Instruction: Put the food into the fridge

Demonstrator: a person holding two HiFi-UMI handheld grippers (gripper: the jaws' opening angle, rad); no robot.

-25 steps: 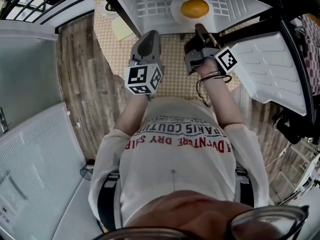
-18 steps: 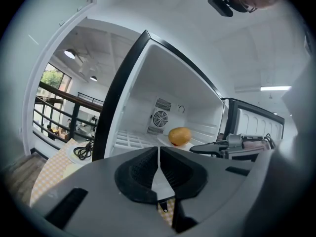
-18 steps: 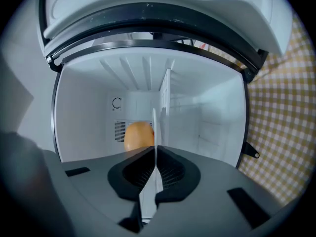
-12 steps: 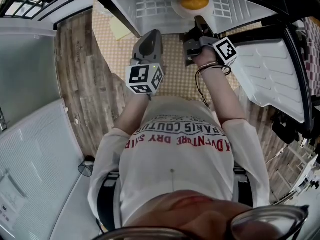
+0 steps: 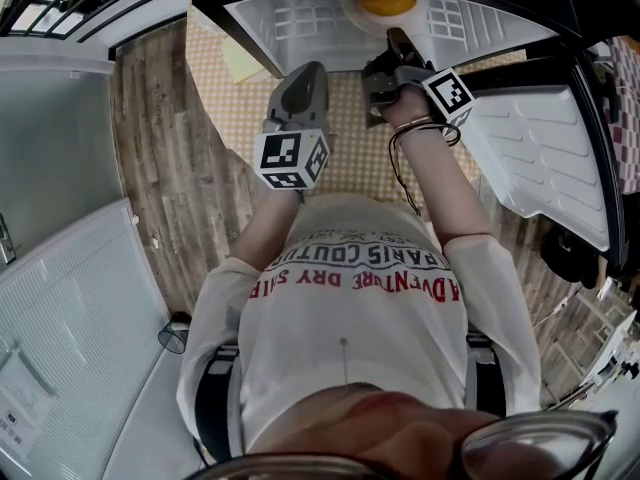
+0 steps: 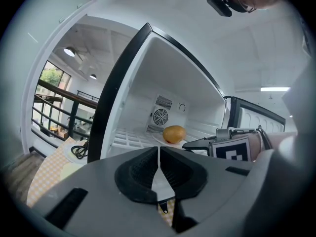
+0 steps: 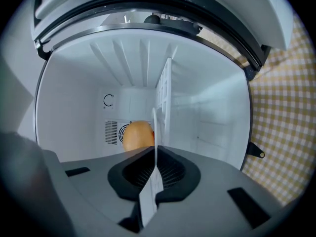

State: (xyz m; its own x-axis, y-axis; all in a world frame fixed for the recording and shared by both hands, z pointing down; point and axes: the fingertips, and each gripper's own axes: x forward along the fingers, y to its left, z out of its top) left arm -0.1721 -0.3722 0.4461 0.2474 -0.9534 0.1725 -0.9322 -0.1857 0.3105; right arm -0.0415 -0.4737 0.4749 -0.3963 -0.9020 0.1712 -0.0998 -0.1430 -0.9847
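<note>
Before the open white-walled fridge (image 5: 300, 13), the left gripper (image 6: 159, 149) hung with jaws together (nothing in them), while the right gripper (image 7: 155, 149) pinched the rim of a round white plate (image 7: 149, 199) on the white wire shelf (image 6: 129, 136). A smooth orange-yellow fruit (image 6: 174, 134) sat on it. Any tug on that thin rim could tilt the plate and roll the fruit off.

Smooth, glossy white plastic lines the fridge (image 7: 74, 98). The plate (image 6: 158, 138) looks glossy white, the orange fruit (image 6: 173, 134) smooth-skinned. At nine o'clock, the floor (image 5: 160, 148) shows matt, grained wood.
</note>
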